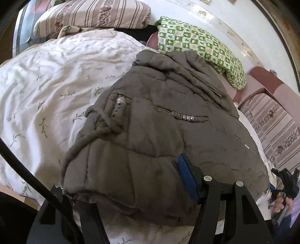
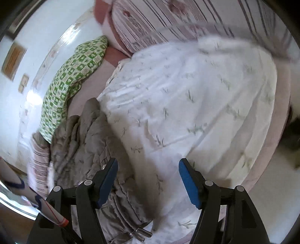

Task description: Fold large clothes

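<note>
Left wrist view: grey padded jacket (image 1: 150,131) fills frame centre, on the white leaf-print duvet (image 1: 46,84) of the bed. Left hand-held gripper (image 1: 129,180) is clamped on a thick jacket fold at bottom; only its blue right pad (image 1: 186,178) shows. Green checked pillow (image 1: 202,47) upper right. Right wrist view only: right hand-held gripper (image 2: 148,180) w/ jaws wide, nothing between, over duvet; jacket at lower left.

I see a bed (image 1: 46,78) under a white, leaf-sprigged duvet (image 2: 196,105). At its head lie a striped floral pillow (image 1: 90,15) and, beside it, a green checked pillow (image 1: 202,45). Behind the bed stands a white wall (image 2: 33,62), glossy with daylight, bearing a framed picture (image 2: 13,60). Pale floor (image 2: 271,191) lies beside the bed.
</note>
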`<state>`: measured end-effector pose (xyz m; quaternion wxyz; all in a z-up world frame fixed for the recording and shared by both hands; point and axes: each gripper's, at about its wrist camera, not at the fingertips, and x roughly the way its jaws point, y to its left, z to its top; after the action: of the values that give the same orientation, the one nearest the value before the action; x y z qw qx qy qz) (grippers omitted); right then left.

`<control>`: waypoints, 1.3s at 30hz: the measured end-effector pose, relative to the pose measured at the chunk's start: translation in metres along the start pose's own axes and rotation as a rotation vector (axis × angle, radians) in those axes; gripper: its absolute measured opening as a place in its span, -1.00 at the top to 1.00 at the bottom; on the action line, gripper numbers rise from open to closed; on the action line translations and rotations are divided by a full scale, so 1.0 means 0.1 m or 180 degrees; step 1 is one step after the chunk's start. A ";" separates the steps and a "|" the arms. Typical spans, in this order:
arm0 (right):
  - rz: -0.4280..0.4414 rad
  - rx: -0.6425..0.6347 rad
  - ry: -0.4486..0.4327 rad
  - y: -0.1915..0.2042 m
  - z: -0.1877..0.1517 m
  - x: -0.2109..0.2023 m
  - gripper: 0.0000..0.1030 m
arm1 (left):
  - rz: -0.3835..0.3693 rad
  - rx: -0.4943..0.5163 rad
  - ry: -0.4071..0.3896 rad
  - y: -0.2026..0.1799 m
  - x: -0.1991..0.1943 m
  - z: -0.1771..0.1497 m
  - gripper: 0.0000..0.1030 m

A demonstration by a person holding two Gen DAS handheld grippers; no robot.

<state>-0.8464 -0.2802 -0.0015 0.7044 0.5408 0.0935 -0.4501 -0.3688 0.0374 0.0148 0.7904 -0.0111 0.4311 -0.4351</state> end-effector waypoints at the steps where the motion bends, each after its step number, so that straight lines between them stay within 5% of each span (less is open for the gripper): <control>1: 0.0039 0.0007 0.0012 0.00 -0.01 0.00 -0.40 | 0.0001 -0.0001 0.0002 0.01 0.00 -0.01 -0.25; 16: 0.0446 -0.0473 0.0638 0.51 -0.84 0.20 -0.45 | 0.0045 0.0046 -0.0005 0.02 0.01 -0.02 -0.26; 18: 0.0385 -0.0616 0.0559 0.60 -0.86 0.22 -0.41 | 0.0054 0.0058 -0.0003 0.02 0.01 -0.02 -0.26; 22: 0.0322 -0.0635 0.0453 0.61 -0.76 0.29 0.31 | 0.0094 0.0083 -0.0014 0.00 0.01 -0.02 -0.27; 29: -0.0063 -0.1148 0.0359 0.76 -0.92 0.33 0.35 | 0.0591 0.0587 -0.0024 -0.23 0.07 -0.10 -0.31; 39: -0.0079 -0.1250 0.0263 0.70 -0.96 0.29 0.32 | 0.0710 0.0706 -0.0044 -0.24 0.09 -0.13 -0.46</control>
<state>-0.7437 -0.2136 -0.0102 0.7864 0.4098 0.2150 -0.4093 -0.3921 0.0209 0.0100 0.8331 0.1212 0.3735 -0.3895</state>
